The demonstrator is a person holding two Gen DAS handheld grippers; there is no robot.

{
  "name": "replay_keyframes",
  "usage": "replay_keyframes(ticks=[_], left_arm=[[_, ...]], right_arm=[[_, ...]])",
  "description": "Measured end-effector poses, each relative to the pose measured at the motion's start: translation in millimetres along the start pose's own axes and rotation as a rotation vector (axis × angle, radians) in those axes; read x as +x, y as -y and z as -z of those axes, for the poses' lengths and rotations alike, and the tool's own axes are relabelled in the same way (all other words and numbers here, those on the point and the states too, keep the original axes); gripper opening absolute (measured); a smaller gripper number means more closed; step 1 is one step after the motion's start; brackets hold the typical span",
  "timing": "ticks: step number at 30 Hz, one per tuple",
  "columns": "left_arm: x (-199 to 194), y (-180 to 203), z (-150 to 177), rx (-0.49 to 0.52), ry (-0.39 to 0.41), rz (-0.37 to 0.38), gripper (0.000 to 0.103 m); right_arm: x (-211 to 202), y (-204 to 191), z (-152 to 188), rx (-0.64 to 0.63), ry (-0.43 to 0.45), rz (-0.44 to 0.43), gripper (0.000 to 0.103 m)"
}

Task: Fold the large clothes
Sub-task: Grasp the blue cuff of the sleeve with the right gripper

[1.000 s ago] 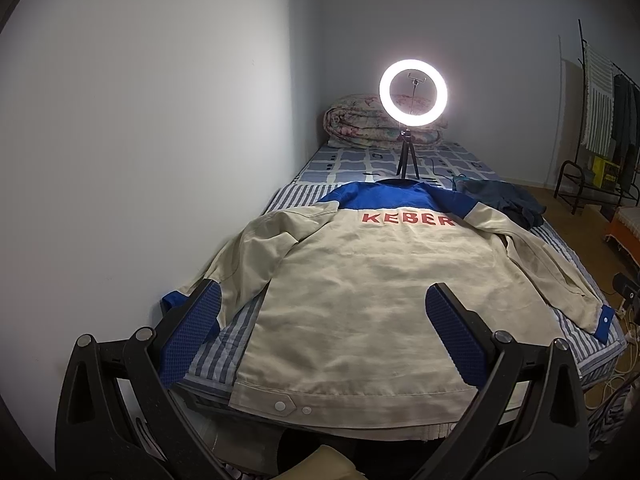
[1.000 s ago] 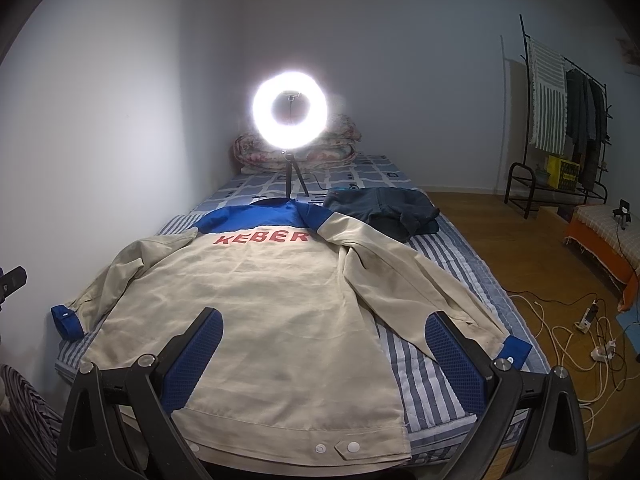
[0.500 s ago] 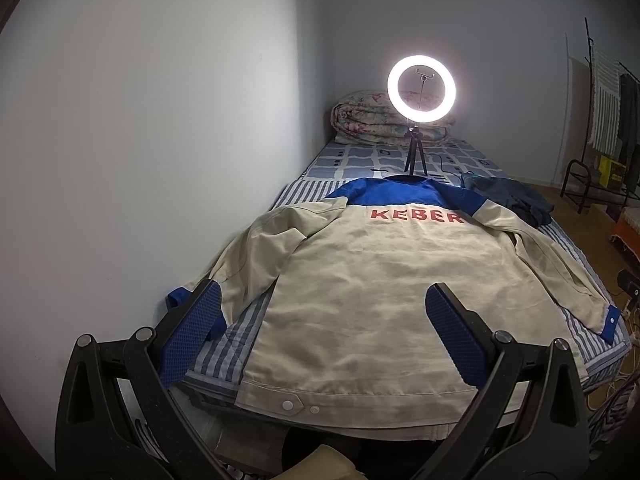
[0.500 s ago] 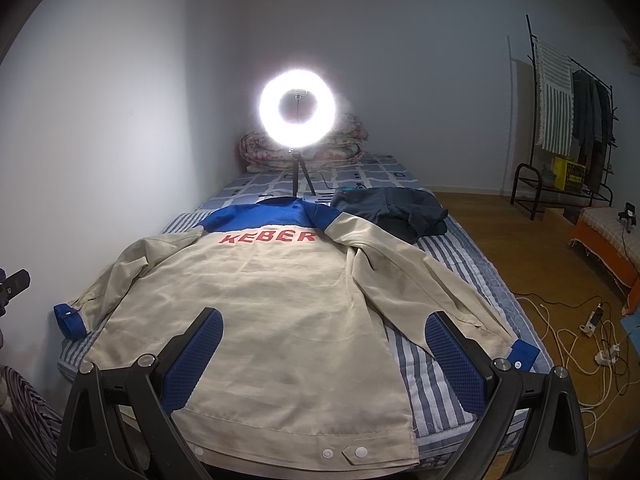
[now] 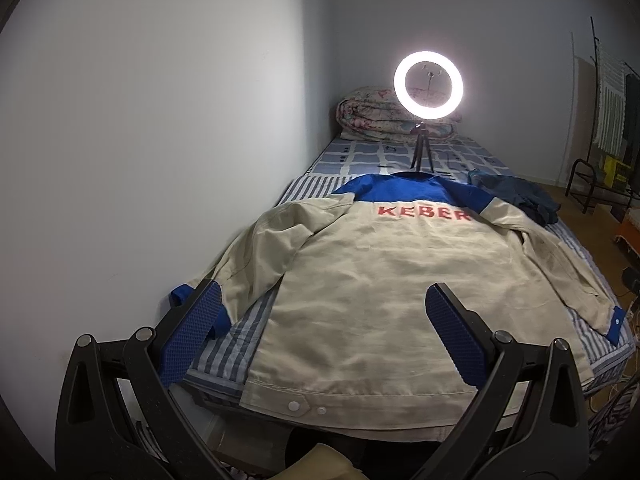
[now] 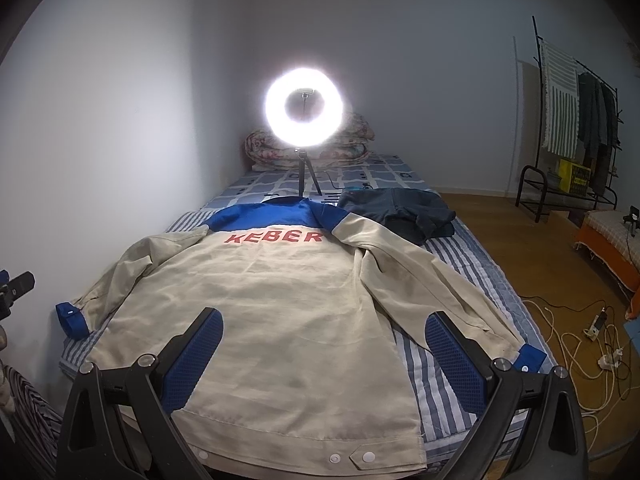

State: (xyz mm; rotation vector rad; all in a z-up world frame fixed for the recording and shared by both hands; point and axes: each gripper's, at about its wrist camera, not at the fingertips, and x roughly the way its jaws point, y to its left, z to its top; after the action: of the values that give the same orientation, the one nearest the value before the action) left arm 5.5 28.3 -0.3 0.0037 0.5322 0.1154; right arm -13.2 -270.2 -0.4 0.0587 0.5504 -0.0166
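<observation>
Two grippers hover at the near end of the bed [image 6: 452, 256], the left gripper [image 5: 320, 328] and the right gripper [image 6: 324, 352] both with fingers spread wide and nothing between them. Ahead of them the beige work jacket [image 6: 272, 300] lies flat, back up, its long axis running from the near hem to the far blue collar. The left sleeve cuff [image 5: 200, 312] sits just beside the left gripper's fingers, the right cuff [image 6: 528, 358] just beside the right's, so each likely takes its own sleeve.
</observation>
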Motion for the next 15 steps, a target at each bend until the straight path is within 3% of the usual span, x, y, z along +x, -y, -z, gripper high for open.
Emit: replay_keyframes(ticks=[4,10,13,15], left_arm=[[8,-19,4,-0.045,-0.019,-0.058,0.103],[0,-46,8,-0.095,0.013,-0.101,0.102],[4,-54,11,-0.091,-0.001,-0.129,0.092],[14,-63,16,-0.113,-0.045,-0.129,0.081]], right_arm=[[5,-7,-6,-0.016,0.034,-0.030,0.102],[17,-30,-33,-0.066,0.083,-0.182,0.101],[31,-45,-46,-0.089,0.066,-0.261,0.094],[42,-53,-53,-0.109,0.036,-0.307,0.081]])
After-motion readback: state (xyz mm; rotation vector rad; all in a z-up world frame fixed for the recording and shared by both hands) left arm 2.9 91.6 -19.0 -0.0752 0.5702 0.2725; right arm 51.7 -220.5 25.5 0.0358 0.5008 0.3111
